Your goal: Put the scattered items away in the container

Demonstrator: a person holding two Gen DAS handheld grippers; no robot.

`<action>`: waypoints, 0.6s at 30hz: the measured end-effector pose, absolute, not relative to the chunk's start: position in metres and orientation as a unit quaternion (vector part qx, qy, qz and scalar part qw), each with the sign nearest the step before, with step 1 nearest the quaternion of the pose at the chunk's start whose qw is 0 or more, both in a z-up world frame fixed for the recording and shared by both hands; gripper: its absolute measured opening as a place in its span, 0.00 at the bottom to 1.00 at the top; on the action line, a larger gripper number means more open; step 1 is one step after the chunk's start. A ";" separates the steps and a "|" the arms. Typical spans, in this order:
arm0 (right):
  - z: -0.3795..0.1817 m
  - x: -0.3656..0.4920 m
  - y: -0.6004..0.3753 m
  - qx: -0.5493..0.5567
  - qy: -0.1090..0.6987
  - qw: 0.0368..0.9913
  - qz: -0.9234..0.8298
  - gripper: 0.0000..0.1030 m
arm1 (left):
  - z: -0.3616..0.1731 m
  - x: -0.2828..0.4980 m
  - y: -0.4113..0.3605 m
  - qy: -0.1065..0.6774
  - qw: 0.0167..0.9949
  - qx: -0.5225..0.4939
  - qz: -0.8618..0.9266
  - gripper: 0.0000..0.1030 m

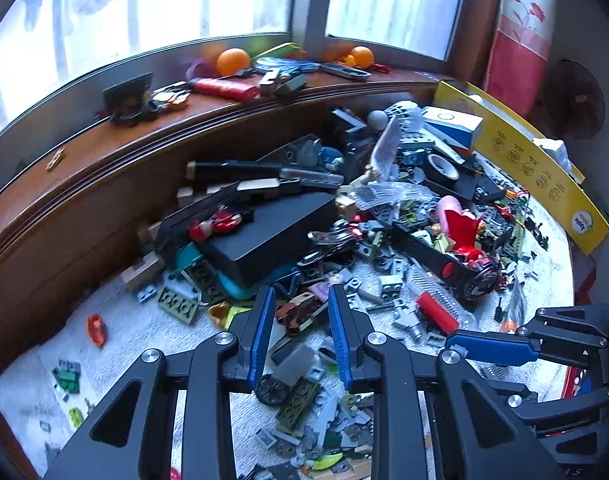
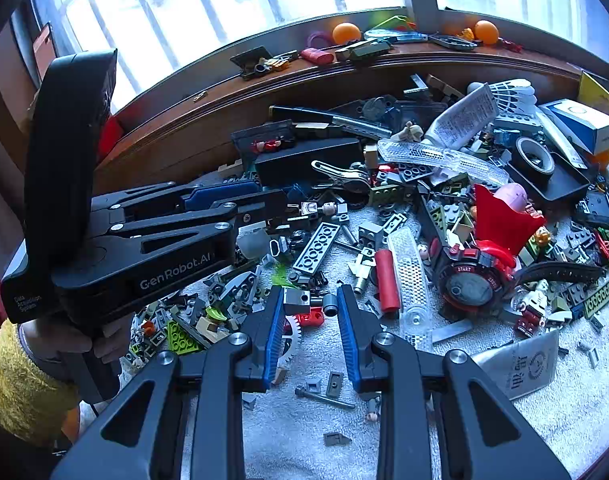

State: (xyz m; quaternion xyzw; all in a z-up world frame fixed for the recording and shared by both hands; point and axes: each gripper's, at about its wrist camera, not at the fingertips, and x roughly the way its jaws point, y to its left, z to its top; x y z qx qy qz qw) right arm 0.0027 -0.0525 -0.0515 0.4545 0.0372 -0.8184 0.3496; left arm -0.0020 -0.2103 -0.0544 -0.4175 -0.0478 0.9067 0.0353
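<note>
Blue-padded tongs hover over toy bricks scattered on a white towel (image 2: 304,440).
Left gripper (image 1: 300,312) pinches a brown-and-red toy piece (image 1: 300,310); right gripper (image 2: 310,312) pinches a grey-and-red brick cluster (image 2: 306,306). Beyond, by the towel's far edge, sits a black box (image 1: 272,232).

we see two matching handheld grippers. the left gripper (image 1: 300,304) has matte black linkage arms with triangular cut-outs, round silver screw heads at each pivot, and two fingers (image 1: 260,332) lined with ribbed blue pads. the right gripper (image 2: 310,312) is built the same way, black with blue ribbed pads and silver pivot screws. seen from the side, the left gripper's black body carries white lettering, "genrobot.ai", plus a small label reading "data acquisition system". the hand (image 2: 64,340) gripping it emerges from a fuzzy yellow sleeve (image 2: 20,384).
</note>
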 end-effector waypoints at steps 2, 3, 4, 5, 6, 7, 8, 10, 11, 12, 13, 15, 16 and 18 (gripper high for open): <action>-0.051 0.002 -0.051 0.453 0.035 0.349 -0.819 0.25 | -0.059 -0.007 -0.210 -0.047 0.039 -0.426 0.903 0.26; -0.051 0.002 -0.051 0.453 0.034 0.348 -0.820 0.25 | -0.063 -0.010 -0.211 -0.050 0.036 -0.434 0.899 0.26; -0.050 0.002 -0.050 0.453 0.033 0.348 -0.820 0.25 | -0.065 -0.011 -0.212 -0.052 0.031 -0.439 0.896 0.26; -0.050 0.003 -0.050 0.453 0.032 0.348 -0.820 0.25 | -0.067 -0.011 -0.213 -0.054 0.026 -0.441 0.895 0.26; -0.050 0.002 -0.049 0.452 0.031 0.348 -0.821 0.25 | -0.068 -0.011 -0.216 -0.060 0.022 -0.444 0.894 0.26; -0.050 0.002 -0.048 0.452 0.030 0.348 -0.821 0.25 | -0.069 -0.011 -0.217 -0.064 0.020 -0.445 0.893 0.26; -0.050 0.002 -0.047 0.453 0.029 0.347 -0.821 0.25 | -0.070 -0.011 -0.218 -0.070 0.018 -0.446 0.892 0.26; -0.051 0.000 -0.047 0.456 0.025 0.346 -0.819 0.25 | -0.073 -0.010 -0.220 -0.076 0.014 -0.449 0.890 0.26; -0.052 -0.001 -0.046 0.457 0.024 0.346 -0.819 0.25 | -0.073 -0.009 -0.221 -0.079 0.014 -0.448 0.890 0.26; -0.052 -0.001 -0.046 0.458 0.023 0.347 -0.818 0.25 | -0.074 -0.009 -0.220 -0.080 0.014 -0.448 0.890 0.26; -0.053 -0.002 -0.046 0.458 0.022 0.347 -0.818 0.25 | -0.074 -0.009 -0.220 -0.080 0.015 -0.448 0.890 0.26; -0.053 -0.002 -0.047 0.459 0.021 0.348 -0.818 0.25 | -0.075 -0.012 -0.218 -0.080 0.018 -0.448 0.890 0.26; -0.054 -0.003 -0.047 0.458 0.020 0.348 -0.818 0.25 | -0.075 -0.013 -0.215 -0.079 0.022 -0.450 0.889 0.26; -0.053 -0.003 -0.047 0.457 0.021 0.347 -0.819 0.25 | -0.075 -0.015 -0.212 -0.078 0.030 -0.450 0.889 0.20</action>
